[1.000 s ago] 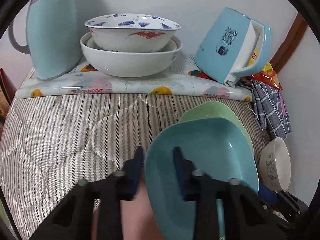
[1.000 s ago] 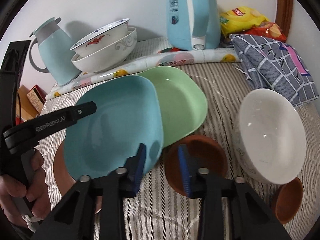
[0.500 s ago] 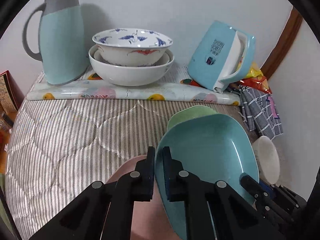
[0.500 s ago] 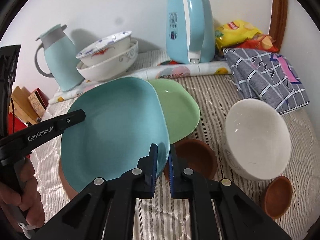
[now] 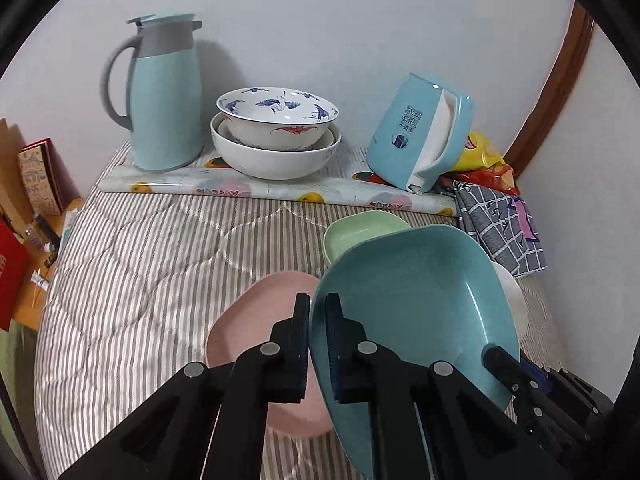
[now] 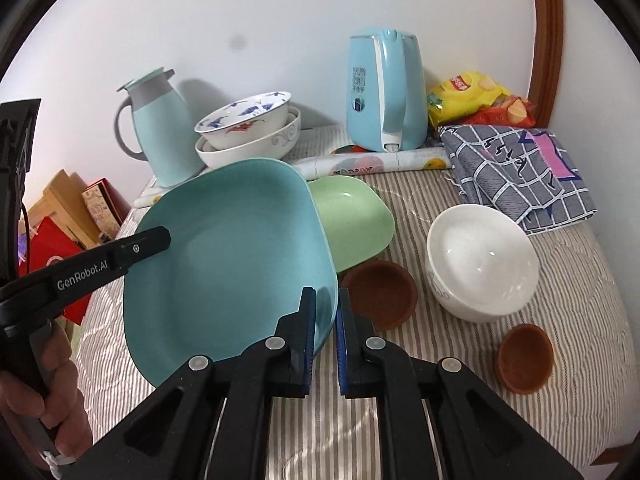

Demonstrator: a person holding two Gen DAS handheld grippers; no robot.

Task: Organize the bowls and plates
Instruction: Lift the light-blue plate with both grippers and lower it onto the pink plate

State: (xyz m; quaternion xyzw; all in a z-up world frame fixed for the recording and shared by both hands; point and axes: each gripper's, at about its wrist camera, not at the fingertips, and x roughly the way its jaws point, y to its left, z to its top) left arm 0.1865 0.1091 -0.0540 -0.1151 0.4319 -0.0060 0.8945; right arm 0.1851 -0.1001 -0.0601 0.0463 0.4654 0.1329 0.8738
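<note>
Both tongs clamped on one teal plate [image 6: 224, 256], lifted clear of the striped quilt [image 5: 132, 280] — left gripper [image 5: 317, 322] pinching the plate's left rim, right gripper [image 6: 326, 318] pinching the near right corner of the rim, pads pressed tight to the thin wall on each side. Plate tilted, hollow side facing up and toward the right-hand tongs, left edge raised; long axis running from the near edge between the tongs away toward the wall, far corner pointing at the stacked bowls [image 6: 252, 132]. Directly below the left tongs, a pink plate [image 5: 256, 312] lying flat on the quilt. Just beyond the teal plate's far edge, a green plate [image 6: 352, 220], partly hidden by it. To the right of the right tongs, a brown saucer [image 6: 380, 294] close by, then a white bowl [image 6: 480, 260] and a second, smaller brown dish [image 6: 524, 360] farther right. Well ahead of both tongs, against the wall — a teal jug [image 5: 164, 96], the two nested bowls, a blue kettle [image 6: 384, 96]. At the left edge of the right wrist view, a hand [image 6: 44, 404] wrapped around the left tool's handle.
</note>
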